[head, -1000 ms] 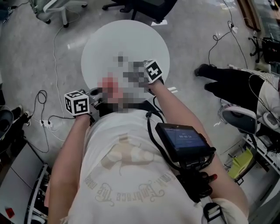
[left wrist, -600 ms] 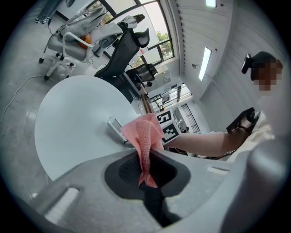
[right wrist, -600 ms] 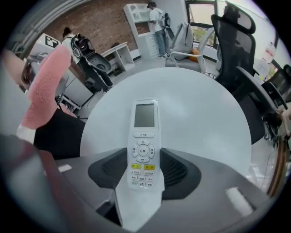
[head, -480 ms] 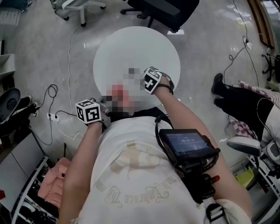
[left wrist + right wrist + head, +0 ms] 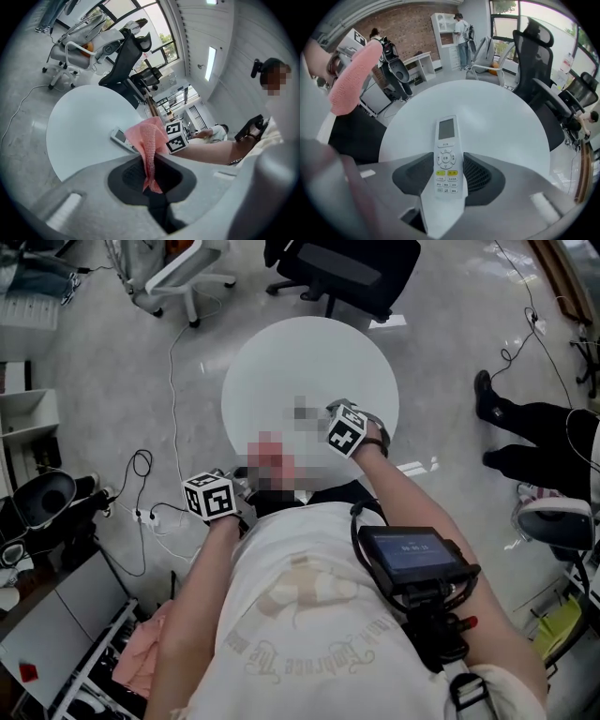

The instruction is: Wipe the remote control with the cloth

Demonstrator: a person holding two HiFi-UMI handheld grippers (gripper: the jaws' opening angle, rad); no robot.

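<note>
The person stands at a round white table with a gripper in each hand. The right gripper points steeply down at the near part of the table. Its 2 fingers are closing around the remote. The pads sit just beside the remote's long edges, and I see no clear squeeze on it yet. The remote is white and lies flat on the table. Its button end is between the fingers and its small screen points away toward the middle of the table.

The left gripper is off the near edge of the table, tilted a little downward. Its fingers are clamped together on a pink cloth. The cloth stands up out of the grip and flops over at the top. The right gripper view shows the same cloth raised at the left, apart from the remote. In the left gripper view the remote shows on the table just behind the cloth.

In the head view the left gripper is lower and to the left, and the right gripper is over the table's near rim. A black chair stands at the far side of the table, with a white chair to its left. A cable trails over the floor.
</note>
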